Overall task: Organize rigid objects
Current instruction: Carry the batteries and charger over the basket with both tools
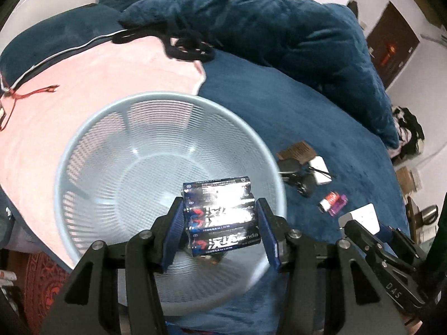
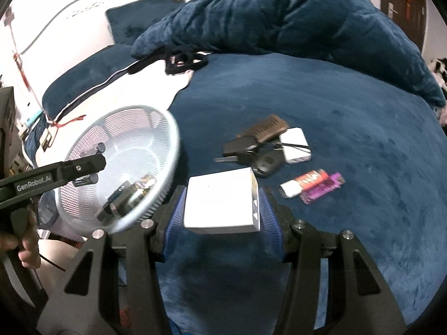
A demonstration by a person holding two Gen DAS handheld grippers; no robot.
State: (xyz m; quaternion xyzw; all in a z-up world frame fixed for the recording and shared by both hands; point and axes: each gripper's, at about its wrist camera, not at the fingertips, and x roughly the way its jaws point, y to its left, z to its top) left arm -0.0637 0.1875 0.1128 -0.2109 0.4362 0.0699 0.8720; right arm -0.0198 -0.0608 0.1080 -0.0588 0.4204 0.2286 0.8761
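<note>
**So both hands are loaded and the basket is the drop spot**

Basically the setup makes sense once you look at who holds what. The left gripper [image 1: 220, 223] is clamped on a battery pack [image 1: 220, 212], pads pressing its short ends, and it hangs right over the open mouth of the basket [image 1: 92, 128]. That looks like a carry lined up for a drop: nothing of the pack touches the mesh yet, and the basket floor under it looks bare apart from something small and dark just below the pack that's too hidden to call.

The right gripper [image 2: 222, 215] is pinched on a white box [image 2: 220, 201], squeezed by its two sides and held flat above the blue blanket [image 2: 335, 111]. It sits right of the basket, not over it, so the guess is it goes in second.

Why the basket sits where it does: it's on the left, half on the pink sheet [image 1: 83, 83], within easy reach of the loose pile. That pile is further right and a bit farther back: a comb [image 2: 265, 129], a key fob [image 2: 265, 163], a small white case [image 2: 296, 145], plus a red tube [image 2: 310, 180] touching a purple lighter [image 2: 324, 189]. Those still wait.

Main risk looks like the two grippers crowding each other at the rim.
</note>
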